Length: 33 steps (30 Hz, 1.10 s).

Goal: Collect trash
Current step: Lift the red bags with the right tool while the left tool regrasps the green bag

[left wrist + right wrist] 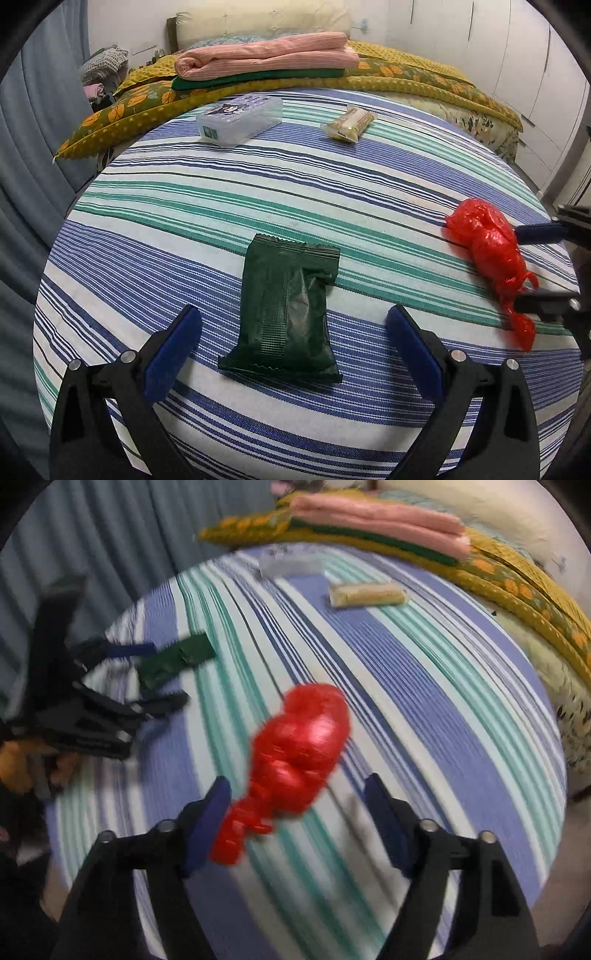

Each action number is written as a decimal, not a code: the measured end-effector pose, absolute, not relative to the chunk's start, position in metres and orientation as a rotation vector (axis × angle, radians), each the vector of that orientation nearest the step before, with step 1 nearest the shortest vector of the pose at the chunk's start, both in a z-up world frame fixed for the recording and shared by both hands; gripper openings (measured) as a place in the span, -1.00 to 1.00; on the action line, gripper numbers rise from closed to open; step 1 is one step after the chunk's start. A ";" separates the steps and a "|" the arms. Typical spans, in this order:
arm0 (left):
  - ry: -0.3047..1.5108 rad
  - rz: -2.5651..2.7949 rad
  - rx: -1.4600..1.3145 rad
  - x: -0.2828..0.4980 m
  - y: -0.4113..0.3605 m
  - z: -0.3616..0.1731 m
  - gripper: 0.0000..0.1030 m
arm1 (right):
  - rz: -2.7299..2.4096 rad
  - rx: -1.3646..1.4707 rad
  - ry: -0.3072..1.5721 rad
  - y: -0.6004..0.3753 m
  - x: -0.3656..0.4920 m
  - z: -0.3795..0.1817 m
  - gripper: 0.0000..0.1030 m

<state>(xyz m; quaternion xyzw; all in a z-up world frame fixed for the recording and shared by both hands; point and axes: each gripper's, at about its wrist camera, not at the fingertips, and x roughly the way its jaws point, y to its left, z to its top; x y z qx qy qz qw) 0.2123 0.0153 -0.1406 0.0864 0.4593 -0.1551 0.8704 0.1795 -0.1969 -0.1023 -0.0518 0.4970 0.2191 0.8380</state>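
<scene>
- Landmark for everything here was the dark green snack wrapper [286, 308], which lay flat on the striped bedsheet [229, 206].
- The left gripper [293, 343] hung right over the wrapper's near end, jaws spread wide, one blue pad on each side of it. Neither pad touched the wrapper, so nothing was pinched.
- Well off to the wrapper's right sat the crumpled red plastic bag [295, 760], also down on the sheet.
- The right gripper [297, 812] was at that bag with its jaws spread too. The bag lay between the fingers, its knotted tail close against the left pad; the picture was too blurry to say whether it actually touched. The other pad stood clear, so no grip that I could see.
- Beyond the wrapper, further up the sheet, a clear plastic box [240, 118] with a cartoon sticker sat to the left, and a small yellowish packet [349, 123] to the right.
- Way past those, folded pink blankets [266, 55] were stacked on a mustard quilt [424, 79].
</scene>
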 end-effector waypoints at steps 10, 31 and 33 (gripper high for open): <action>0.961 -0.325 0.180 0.212 0.016 -0.141 0.91 | 0.287 -0.088 0.967 -0.191 0.169 -0.119 0.54; 0.981 -0.445 0.180 0.216 0.033 -0.136 0.86 | 0.393 -0.053 1.005 -0.191 0.188 -0.101 0.59; 0.985 -0.426 0.180 0.216 0.032 -0.135 0.74 | 0.385 -0.046 1.028 -0.187 0.200 -0.104 0.58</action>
